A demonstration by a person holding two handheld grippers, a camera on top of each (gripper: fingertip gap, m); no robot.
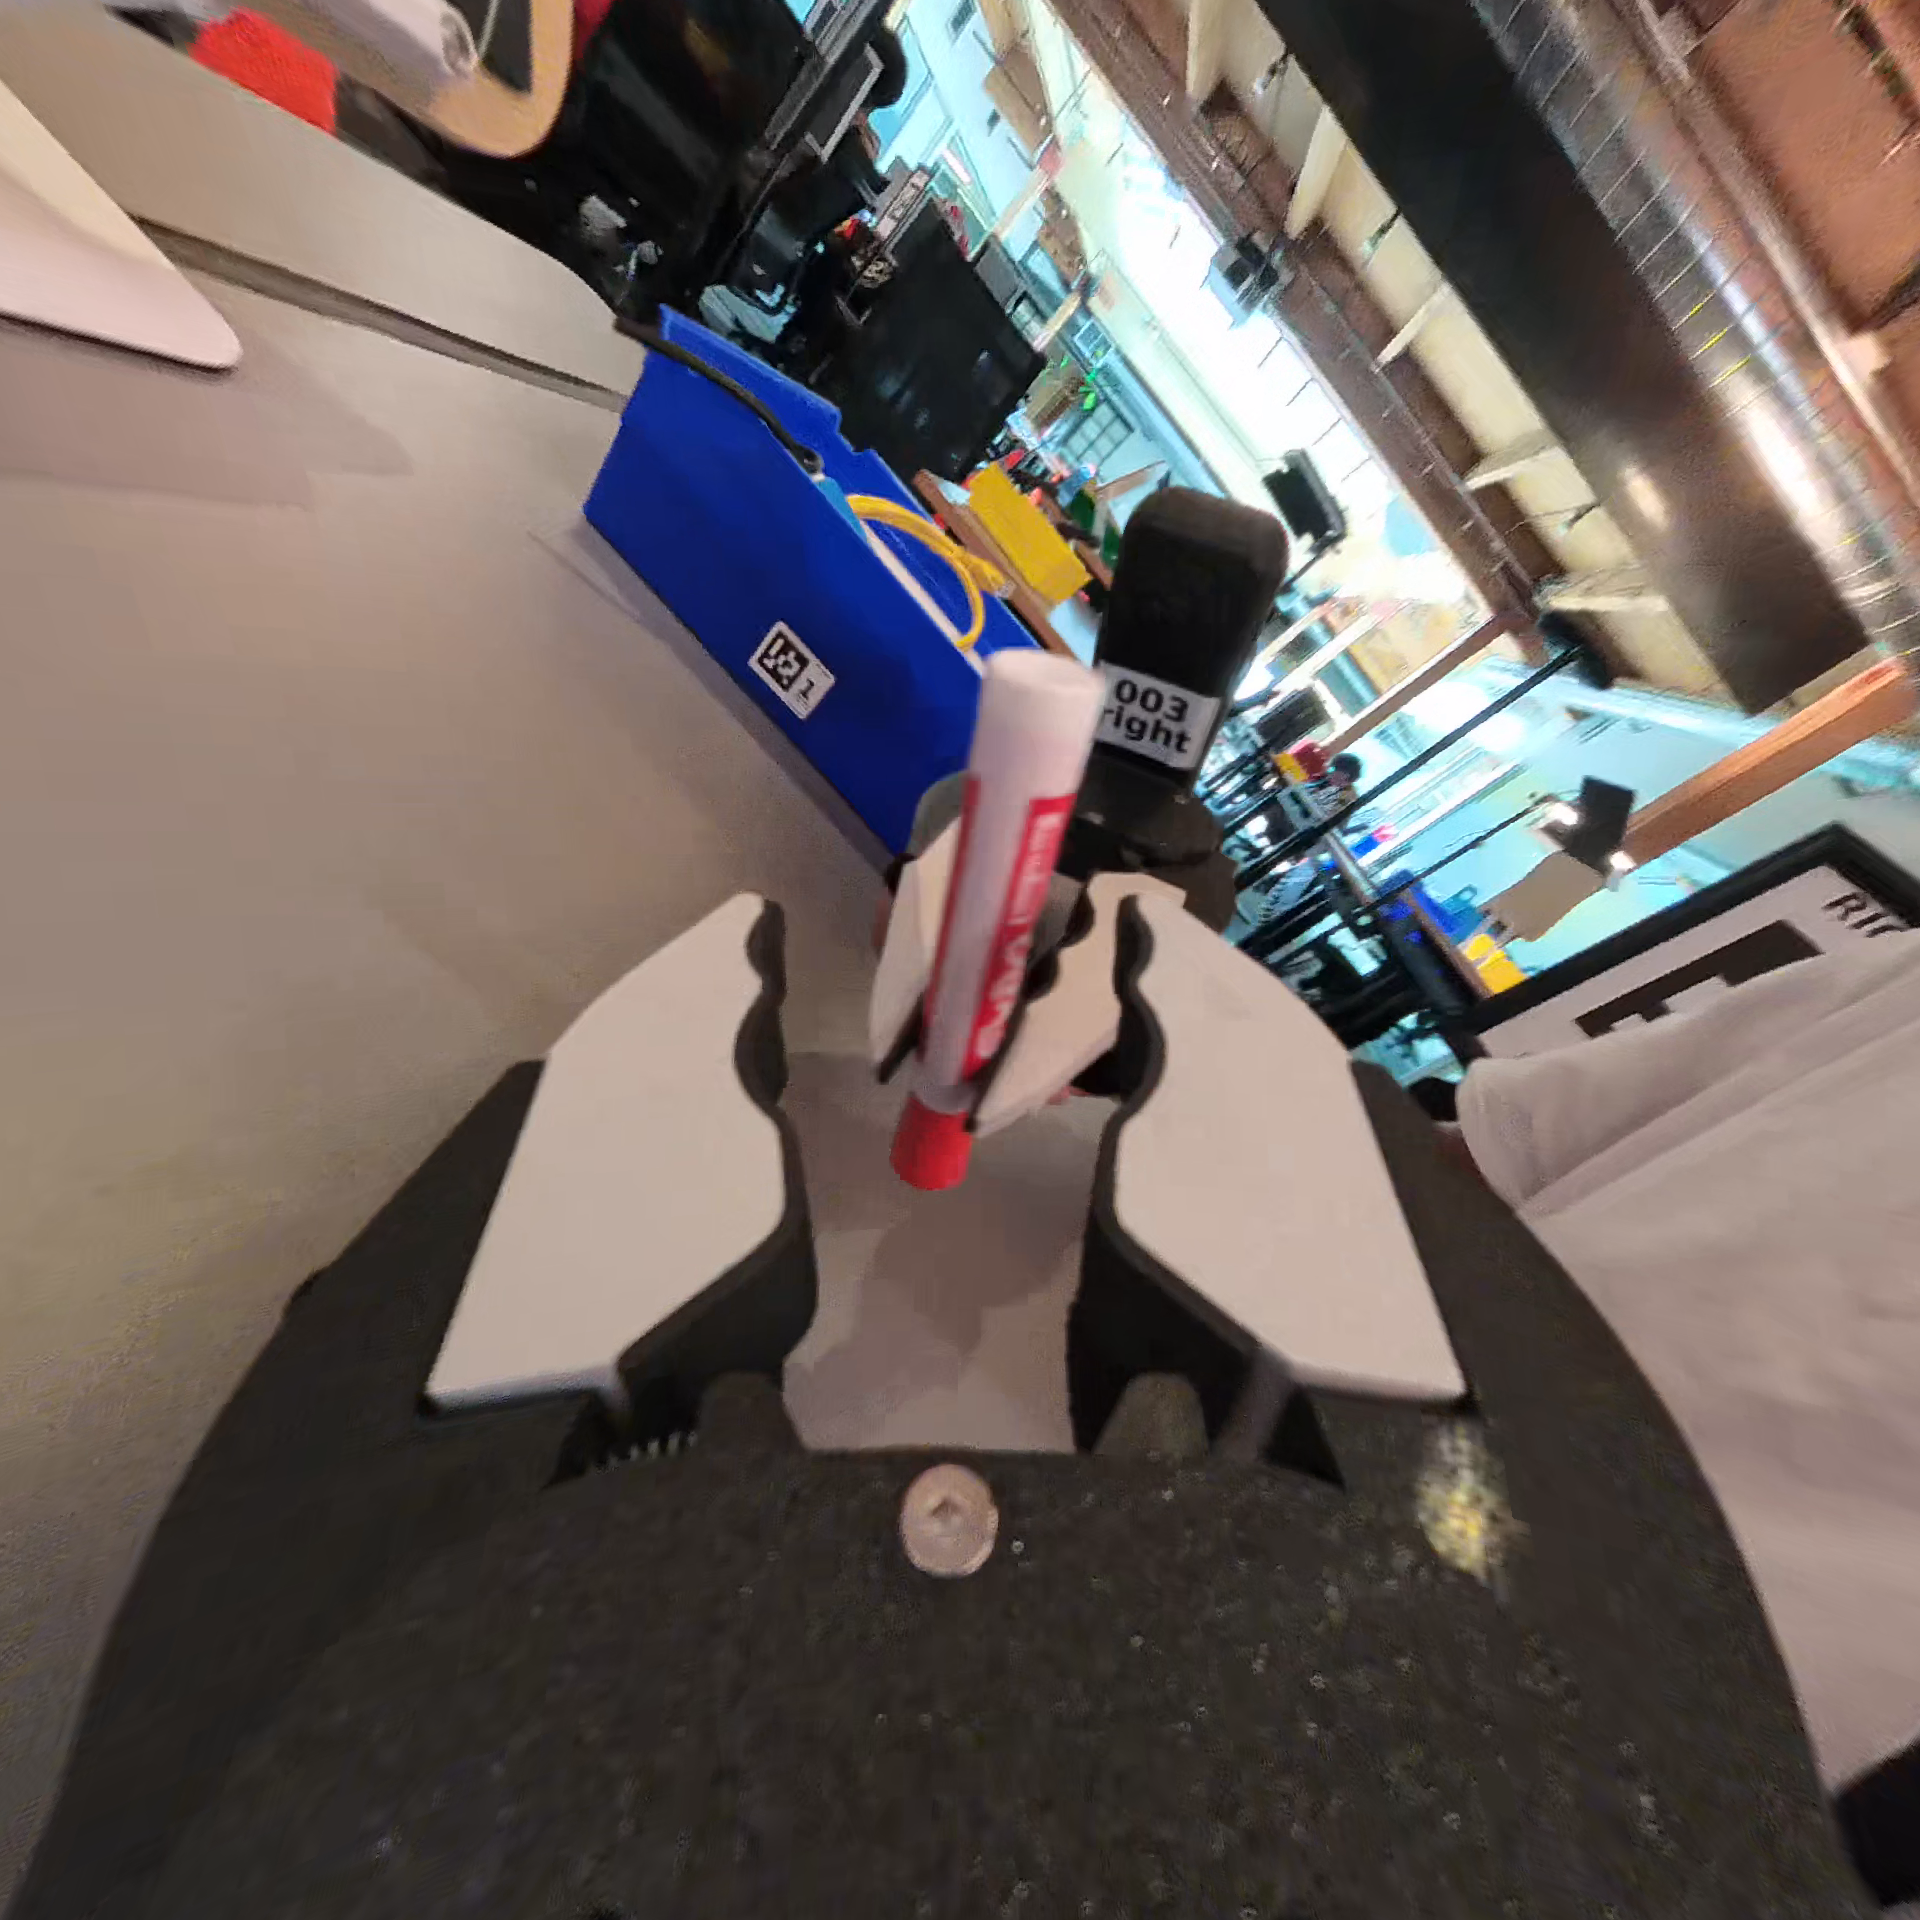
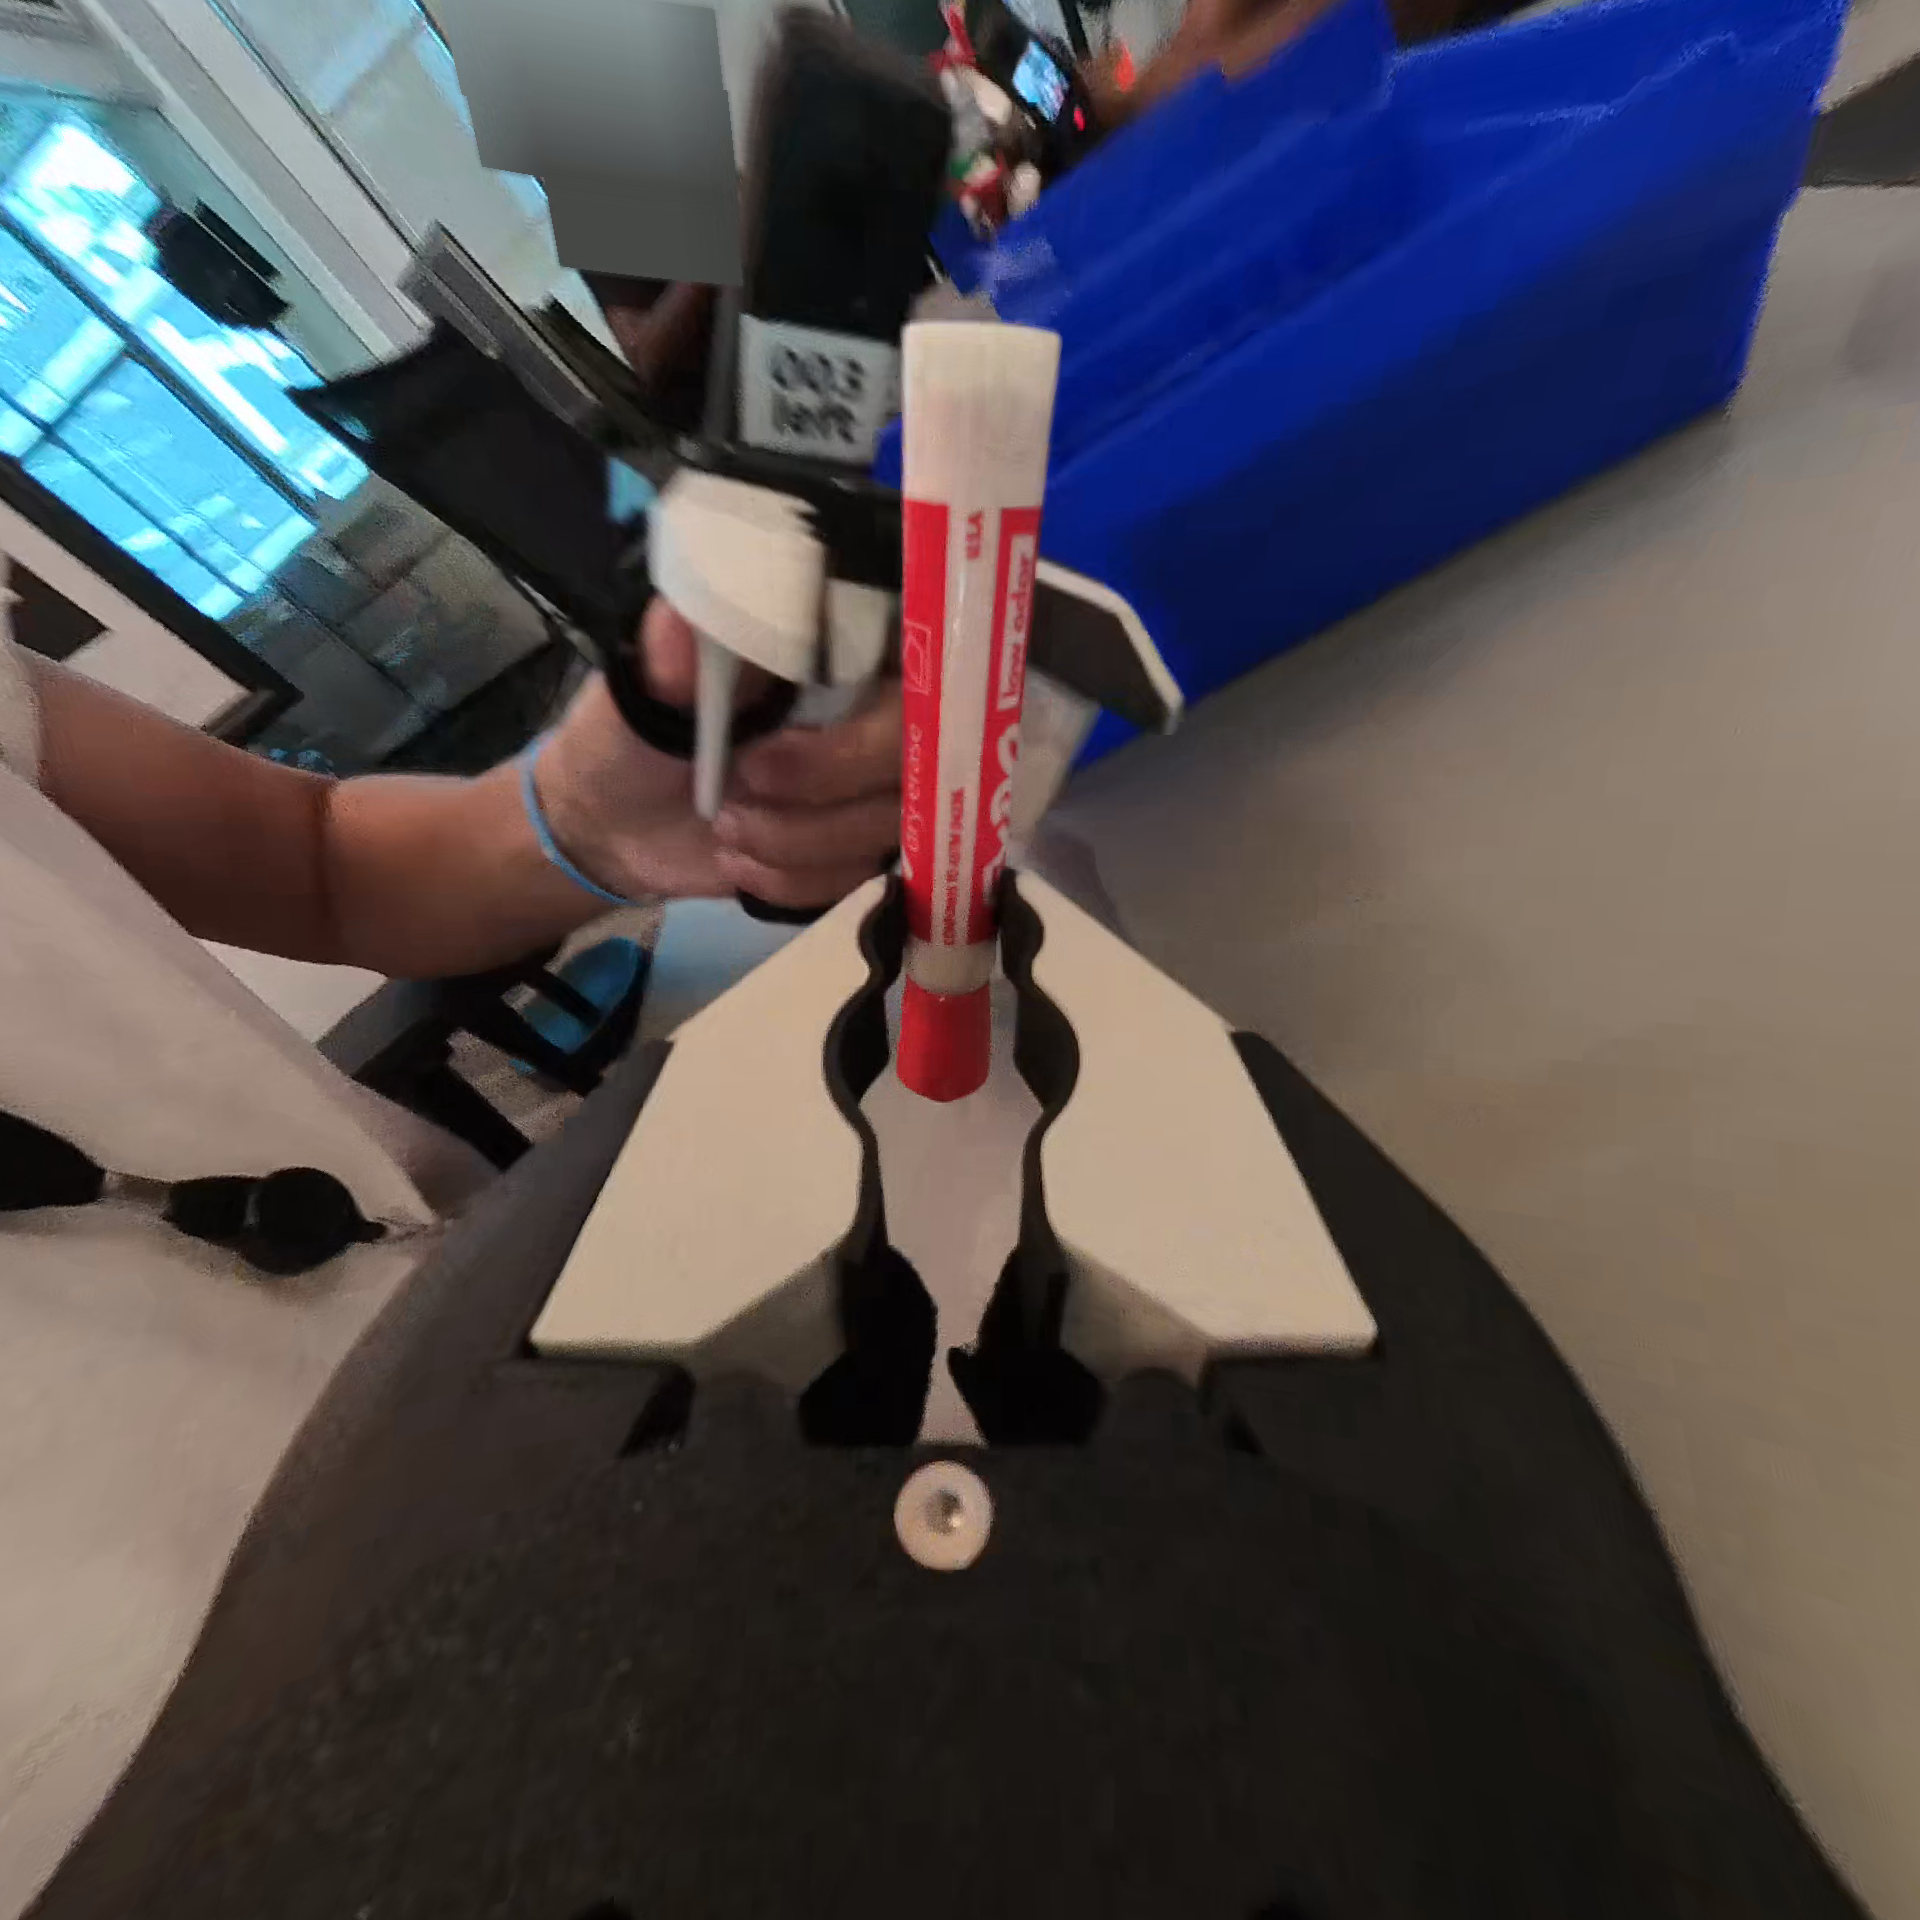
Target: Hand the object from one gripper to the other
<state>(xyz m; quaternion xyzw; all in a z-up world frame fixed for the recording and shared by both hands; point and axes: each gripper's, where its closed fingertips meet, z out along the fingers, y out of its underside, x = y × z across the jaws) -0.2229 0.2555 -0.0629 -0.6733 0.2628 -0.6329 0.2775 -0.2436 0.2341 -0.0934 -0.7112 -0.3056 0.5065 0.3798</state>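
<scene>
Right wrist view: right hand-held gripper (image 2: 948, 914) clamps marker (image 2: 961, 665) | left hand-held gripper (image 1: 940, 940) wide open, empty | step: handover | next: left closes on marker.

Grey table (image 1: 260, 831) with blue bin (image 1: 790, 582); bright windows (image 1: 1174, 281), brick wall (image 1: 1787, 125).

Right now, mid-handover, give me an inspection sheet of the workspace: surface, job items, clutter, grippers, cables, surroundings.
Surface: grey table, bare near the grippers.
Job's things: red and white marker, upright, red cap end down.
Clutter: blue bin on the table; a white board at the far corner.
Grippers: right hand-held gripper shut on the marker's lower barrel; left hand-held gripper open, its fingers either side of the marker without touching.
Cables: yellow cable and a black one in the bin.
Surroundings: workshop with windows, shelving, a person's hand on the left gripper.
</scene>
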